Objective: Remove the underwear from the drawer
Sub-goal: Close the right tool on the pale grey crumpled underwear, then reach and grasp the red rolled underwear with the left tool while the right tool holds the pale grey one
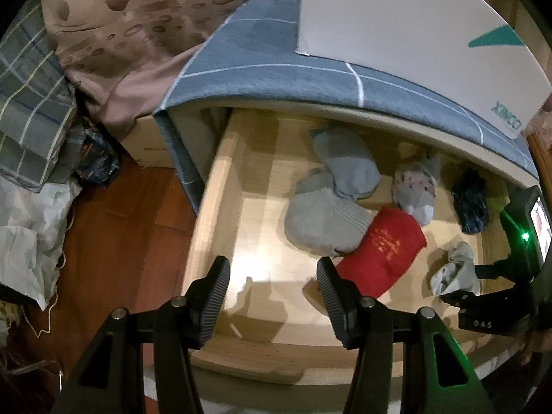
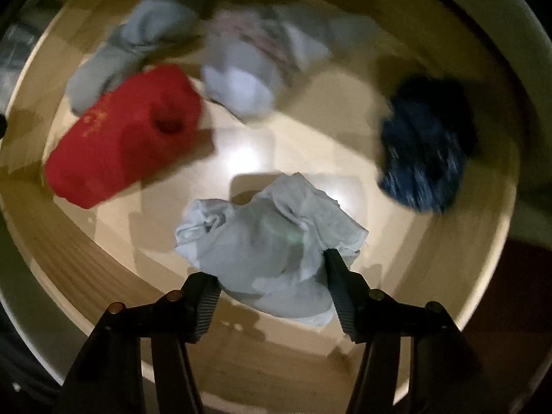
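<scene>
The wooden drawer (image 1: 207, 207) stands pulled out from under a bed. A crumpled pale grey piece of underwear (image 2: 269, 238) lies near its front right (image 1: 455, 269). My right gripper (image 2: 269, 269) points down on it, a finger pressing into the cloth on each side. Around it lie a red roll (image 2: 124, 138), a dark blue bundle (image 2: 424, 145), a grey-white patterned bundle (image 2: 241, 82) and grey socks (image 1: 321, 220). My left gripper (image 1: 272, 265) hovers open over the drawer's front left, nothing between its fingers.
A blue checked bed cover (image 1: 276, 55) overhangs the drawer's back, with a white board (image 1: 396, 24) on top. A cardboard box (image 1: 148, 141), heaped fabrics (image 1: 31, 120) and a brown wooden floor (image 1: 120, 241) lie left of the drawer.
</scene>
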`<state>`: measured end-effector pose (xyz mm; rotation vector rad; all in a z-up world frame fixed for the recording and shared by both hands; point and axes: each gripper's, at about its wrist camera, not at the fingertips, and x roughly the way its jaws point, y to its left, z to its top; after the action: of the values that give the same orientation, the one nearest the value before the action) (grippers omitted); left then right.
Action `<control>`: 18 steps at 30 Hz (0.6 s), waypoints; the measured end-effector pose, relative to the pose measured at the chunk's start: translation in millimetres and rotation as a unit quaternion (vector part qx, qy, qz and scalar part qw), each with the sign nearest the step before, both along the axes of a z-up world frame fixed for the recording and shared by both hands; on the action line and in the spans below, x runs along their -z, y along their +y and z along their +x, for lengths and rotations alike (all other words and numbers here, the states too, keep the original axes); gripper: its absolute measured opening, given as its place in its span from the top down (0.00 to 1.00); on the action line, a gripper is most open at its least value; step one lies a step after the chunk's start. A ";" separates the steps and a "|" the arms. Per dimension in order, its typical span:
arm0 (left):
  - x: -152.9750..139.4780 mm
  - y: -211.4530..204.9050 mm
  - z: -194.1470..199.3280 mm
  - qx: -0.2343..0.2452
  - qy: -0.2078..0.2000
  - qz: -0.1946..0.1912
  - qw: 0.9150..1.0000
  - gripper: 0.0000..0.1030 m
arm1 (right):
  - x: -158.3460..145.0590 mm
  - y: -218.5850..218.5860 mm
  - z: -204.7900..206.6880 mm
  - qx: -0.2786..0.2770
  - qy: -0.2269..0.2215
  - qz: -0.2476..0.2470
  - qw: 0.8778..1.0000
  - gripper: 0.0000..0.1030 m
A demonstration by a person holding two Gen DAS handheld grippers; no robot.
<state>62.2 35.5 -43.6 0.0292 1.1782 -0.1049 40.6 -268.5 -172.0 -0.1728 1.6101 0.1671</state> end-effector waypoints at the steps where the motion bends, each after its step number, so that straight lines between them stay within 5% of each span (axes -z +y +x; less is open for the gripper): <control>1: 0.2 -1.9 -0.3 0.007 0.002 -0.003 1.000 0.48 | 0.3 -6.0 -3.7 0.012 0.006 0.000 1.000 0.47; 8: 5.9 -17.3 -4.0 0.060 0.020 -0.019 0.998 0.48 | 4.7 -39.0 -32.7 0.076 0.040 -0.007 0.996 0.47; 18: 26.3 -42.0 8.1 0.120 0.094 -0.046 0.987 0.48 | -1.3 -46.7 -54.5 0.089 0.044 0.007 0.995 0.46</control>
<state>70.2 -6.5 -69.9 0.0809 1.3543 -0.3811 -13.9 -315.2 -170.6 -0.0102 1.7015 0.0491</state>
